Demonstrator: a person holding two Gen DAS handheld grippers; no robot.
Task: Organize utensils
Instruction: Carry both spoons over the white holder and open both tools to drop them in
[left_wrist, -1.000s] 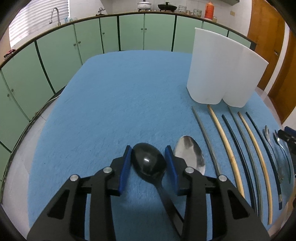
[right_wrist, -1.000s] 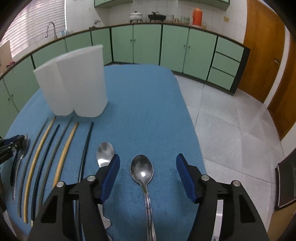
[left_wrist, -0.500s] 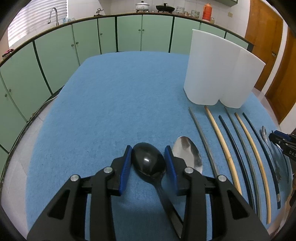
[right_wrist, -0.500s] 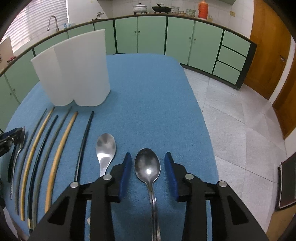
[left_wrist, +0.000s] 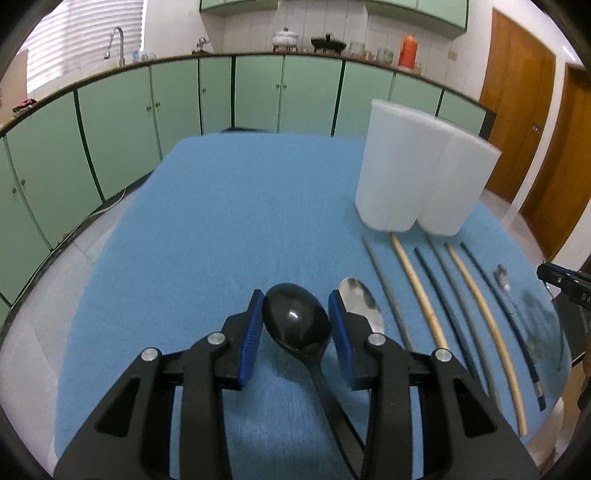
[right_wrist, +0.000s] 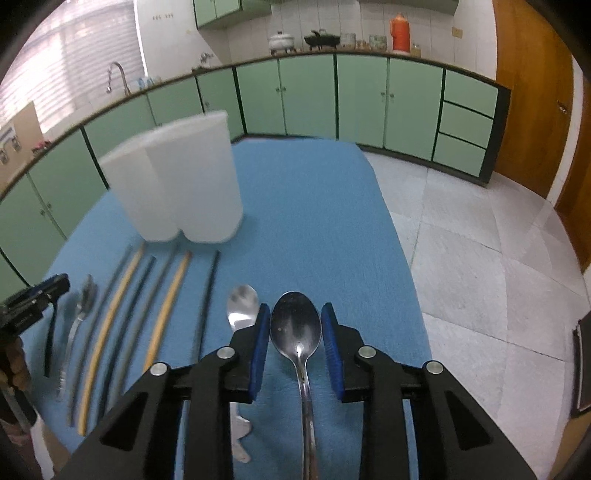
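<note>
Two claws loaded: my left gripper (left_wrist: 295, 319) pinches the black spoon (left_wrist: 296, 320); my right gripper (right_wrist: 294, 328), jaws just closing, clamps the steel spoon (right_wrist: 295, 325).

Table (left_wrist: 221, 221) with blue cloth carries a white two-compartment container (left_wrist: 417, 177), six chopsticks (left_wrist: 476, 317) and spoons (right_wrist: 242, 306)

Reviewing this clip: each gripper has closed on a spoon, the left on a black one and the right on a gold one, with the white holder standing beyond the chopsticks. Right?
One detail is off. The right gripper holds a silver metal spoon, not a gold one, as the right wrist view shows. The rest stands: the left gripper is closed on the black spoon, and the white holder stands beyond the chopsticks.
</note>
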